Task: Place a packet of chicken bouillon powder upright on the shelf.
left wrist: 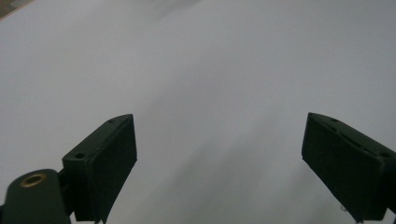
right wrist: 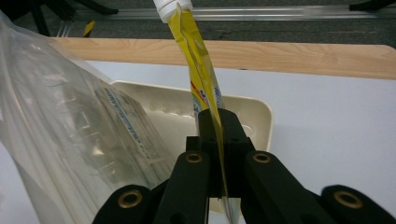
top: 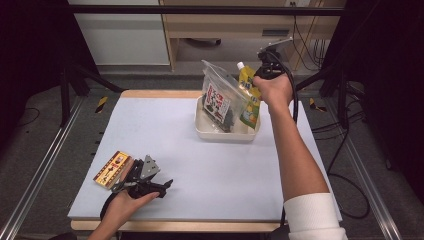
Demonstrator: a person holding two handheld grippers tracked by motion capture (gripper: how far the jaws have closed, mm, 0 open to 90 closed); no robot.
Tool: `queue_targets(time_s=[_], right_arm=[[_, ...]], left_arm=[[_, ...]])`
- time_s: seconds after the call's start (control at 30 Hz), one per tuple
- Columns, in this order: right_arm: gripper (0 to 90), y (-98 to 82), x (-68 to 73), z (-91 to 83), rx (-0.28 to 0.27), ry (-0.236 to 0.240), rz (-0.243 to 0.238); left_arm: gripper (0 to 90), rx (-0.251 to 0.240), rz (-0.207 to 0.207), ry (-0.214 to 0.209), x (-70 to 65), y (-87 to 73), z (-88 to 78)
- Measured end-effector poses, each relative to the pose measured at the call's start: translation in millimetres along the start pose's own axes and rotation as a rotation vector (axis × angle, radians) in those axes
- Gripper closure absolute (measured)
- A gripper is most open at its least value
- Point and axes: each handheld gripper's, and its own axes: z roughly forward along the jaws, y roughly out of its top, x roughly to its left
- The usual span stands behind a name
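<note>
Over the white tray [top: 202,131], right gripper [right wrist: 218,122] jaws seemingly clamp the yellow pouch [right wrist: 198,70]; left gripper [left wrist: 219,158] jaws apart.

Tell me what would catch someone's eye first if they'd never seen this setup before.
Probably the yellow spouted pouch, pinched flat between the right gripper jaws over the cream tray at the table's far side. A clear plastic bag with a printed pack inside stands in that tray. At the near left corner, the left gripper rests open beside a small yellow and red box.

pouch [right wrist: 201,79]: yellow, white cap | tray [top: 226,134]: cream | tongs [right wrist: 218,122]: black | mat [top: 200,170]: pale grey
</note>
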Motion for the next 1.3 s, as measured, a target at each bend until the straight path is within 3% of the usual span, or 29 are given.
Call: queue_targets(time_s=[0.1,0.23,0.5,0.8,1.1,1.3], right_arm=[[90.0,0.3,2.0,0.8,-0.001,-0.001,-0.001],[90.0,0.2,2.4,3.8,-0.014,0.026,0.042],[90.0,-7.9,-2.0,12.8,-0.08,0.047,0.08],[90.0,-14.9,2.2,20.0,-0.137,0.076,0.095],[90.0,-33.4,-6.7,29.5,-0.213,0.114,0.099],[90.0,-39.5,-9.8,33.7,-0.227,0.132,0.091]], left_arm=[[10.0,0.001,0.002,-0.004,-1.1,0.3,0.6],[10.0,-0.001,0.002,-0.003,-2.1,0.4,1.1],[10.0,0.0,0.004,-0.003,-1.4,0.5,1.2],[10.0,0.004,0.015,-0.008,-2.9,1.0,1.4],[10.0,0.006,0.02,-0.009,-3.7,1.3,1.9],[10.0,0.009,0.021,-0.007,-3.6,1.0,2.4]])
